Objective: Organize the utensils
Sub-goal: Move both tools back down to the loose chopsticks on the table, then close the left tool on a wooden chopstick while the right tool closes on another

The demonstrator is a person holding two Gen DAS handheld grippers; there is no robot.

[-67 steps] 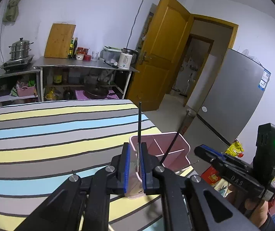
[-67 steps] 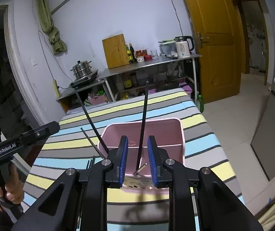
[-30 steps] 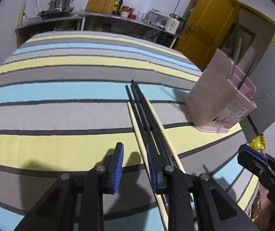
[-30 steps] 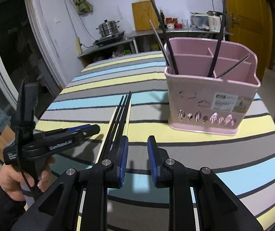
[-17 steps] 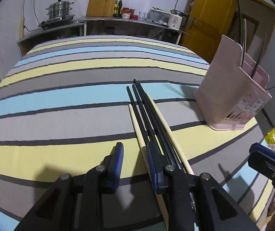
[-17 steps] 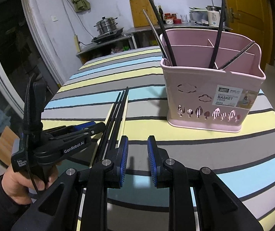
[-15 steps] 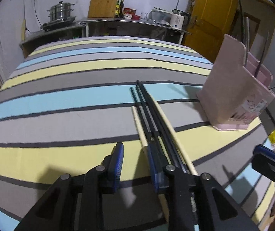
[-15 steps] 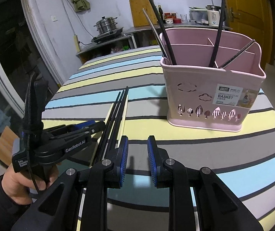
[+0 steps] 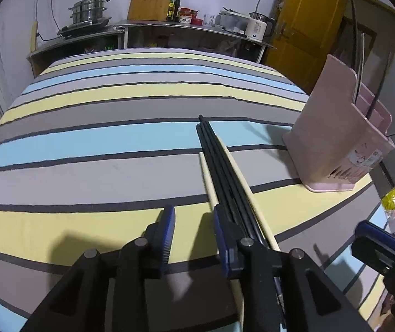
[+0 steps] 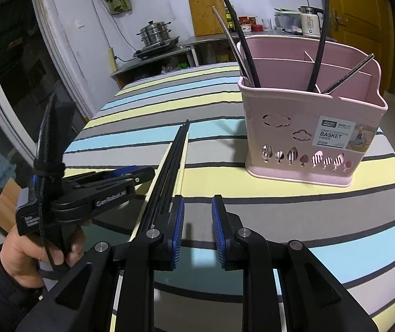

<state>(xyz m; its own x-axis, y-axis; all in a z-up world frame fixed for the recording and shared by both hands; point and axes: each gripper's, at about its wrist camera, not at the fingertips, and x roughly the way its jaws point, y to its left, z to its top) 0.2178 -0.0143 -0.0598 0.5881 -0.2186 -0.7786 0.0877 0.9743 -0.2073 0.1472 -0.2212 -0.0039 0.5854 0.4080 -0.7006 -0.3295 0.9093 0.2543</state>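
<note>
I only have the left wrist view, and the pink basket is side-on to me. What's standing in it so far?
Observer: The right wrist view looks into the pink basket. A black chopstick and a metal chopstick lean at its left end.
Operator: And the right end?
Observer: A second black chopstick and a second metal chopstick stand there.
Operator: Is the right gripper carrying anything?
Observer: No. The right gripper has open fingers with only striped tablecloth showing between them, just right of the loose chopsticks lying flat.
</note>
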